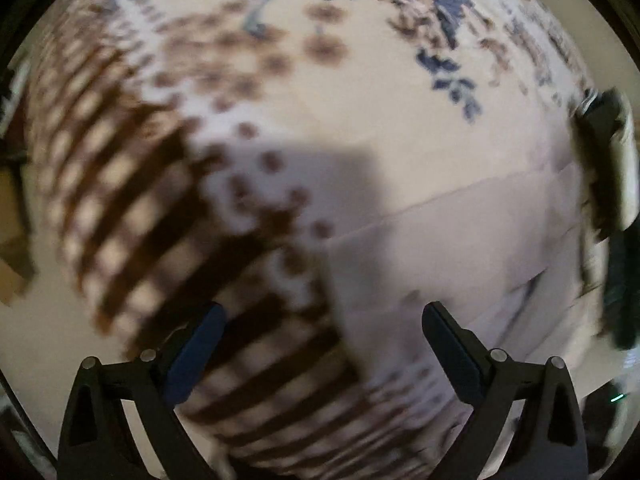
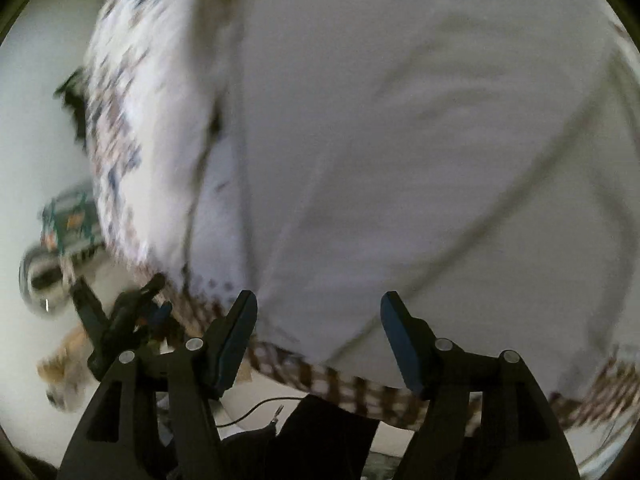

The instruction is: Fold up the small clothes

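A plain white garment point(image 2: 400, 140) lies spread on a patterned cloth with brown checks and blue flowers point(image 1: 200, 160); it fills most of the right wrist view and shows at the right of the left wrist view point(image 1: 480, 240). My left gripper point(image 1: 322, 320) is open and empty above the checked cloth, beside the garment's left edge. My right gripper point(image 2: 318, 312) is open and empty over the garment's near edge. The left gripper also shows, blurred, in the right wrist view point(image 2: 120, 320). Both views are motion-blurred.
The cloth's brown checked border point(image 2: 340, 384) runs along the near edge. A dark garment point(image 2: 320, 432) lies below it. A dark object point(image 1: 608, 168) sits at the right edge. A blurred striped and green object point(image 2: 60, 240) lies at the left.
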### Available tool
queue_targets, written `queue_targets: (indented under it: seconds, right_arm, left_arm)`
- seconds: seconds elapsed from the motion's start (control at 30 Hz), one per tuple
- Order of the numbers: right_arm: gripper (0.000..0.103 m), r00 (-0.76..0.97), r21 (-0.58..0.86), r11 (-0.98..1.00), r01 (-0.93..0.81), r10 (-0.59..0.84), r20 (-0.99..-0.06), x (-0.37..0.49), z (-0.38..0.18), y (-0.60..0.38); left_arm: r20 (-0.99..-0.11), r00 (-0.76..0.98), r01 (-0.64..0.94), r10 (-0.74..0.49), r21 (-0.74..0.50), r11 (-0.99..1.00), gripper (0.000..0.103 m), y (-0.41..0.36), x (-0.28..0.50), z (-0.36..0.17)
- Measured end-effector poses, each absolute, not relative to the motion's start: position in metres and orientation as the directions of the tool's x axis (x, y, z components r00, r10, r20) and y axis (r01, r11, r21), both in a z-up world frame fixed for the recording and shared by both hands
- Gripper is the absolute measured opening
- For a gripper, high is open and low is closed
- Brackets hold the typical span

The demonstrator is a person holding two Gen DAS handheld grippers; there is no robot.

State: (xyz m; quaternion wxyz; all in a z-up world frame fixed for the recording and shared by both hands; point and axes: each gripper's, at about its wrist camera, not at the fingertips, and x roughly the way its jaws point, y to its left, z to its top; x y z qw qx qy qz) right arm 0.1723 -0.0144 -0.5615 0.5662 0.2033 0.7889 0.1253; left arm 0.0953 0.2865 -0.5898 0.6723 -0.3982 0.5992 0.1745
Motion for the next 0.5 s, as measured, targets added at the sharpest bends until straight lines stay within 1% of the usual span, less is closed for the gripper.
queue_targets:
  seconds: [0.07, 0.1, 0.17, 0.2, 0.23, 0.27, 0.3, 0.4, 0.47, 0.5]
  right_arm:
    - [0.066, -0.257, 0.389, 0.896, 0.214, 0.436, -0.862, 0.172, -0.563, -0.033]
    - [0.066, -0.249, 0.367, 0.903, 0.226, 0.417, -0.874, 0.172, -0.564, -0.043]
    - [0.066, -0.244, 0.319, 0.922, 0.220, 0.369, -0.897, 0.172, -0.569, -0.049]
    - [0.066, -0.243, 0.305, 0.928, 0.213, 0.353, -0.904, 0.171, -0.572, -0.050]
    - [0.066, -0.243, 0.300, 0.931, 0.208, 0.346, -0.906, 0.170, -0.574, -0.049]
    - [0.066, -0.249, 0.286, 0.938, 0.198, 0.330, -0.911, 0.168, -0.577, -0.050]
    - [0.066, -0.248, 0.279, 0.940, 0.195, 0.322, -0.914, 0.166, -0.578, -0.051]
    - [0.066, -0.238, 0.281, 0.940, 0.191, 0.322, -0.916, 0.160, -0.579, -0.056]
    - [0.066, -0.230, 0.278, 0.945, 0.173, 0.314, -0.921, 0.154, -0.576, -0.063]
    - [0.066, -0.224, 0.279, 0.946, 0.164, 0.311, -0.923, 0.153, -0.574, -0.061]
  left_arm:
    - [-0.949, 0.231, -0.673, -0.213, -0.314, 0.670, 0.098, 0.284, 0.110, -0.592]
    - [-0.963, 0.214, -0.635, -0.164, -0.265, 0.726, 0.091, 0.279, 0.121, -0.593]
    - [-0.976, 0.189, -0.597, -0.110, -0.203, 0.776, 0.075, 0.271, 0.134, -0.594]
    - [-0.980, 0.185, -0.579, -0.074, -0.169, 0.798, 0.053, 0.265, 0.138, -0.591]
    - [-0.981, 0.191, -0.563, -0.041, -0.144, 0.814, 0.025, 0.261, 0.140, -0.586]
    - [-0.980, 0.199, -0.549, -0.025, -0.133, 0.825, 0.011, 0.258, 0.141, -0.581]
    - [-0.979, 0.206, -0.537, -0.013, -0.124, 0.834, 0.006, 0.256, 0.142, -0.575]
    - [-0.965, 0.257, -0.483, 0.054, -0.080, 0.872, 0.006, 0.241, 0.139, -0.545]
    - [-0.949, 0.294, -0.384, 0.116, -0.006, 0.923, 0.006, 0.217, 0.141, -0.524]
    - [-0.941, 0.316, -0.318, 0.121, 0.015, 0.948, 0.006, 0.199, 0.142, -0.513]
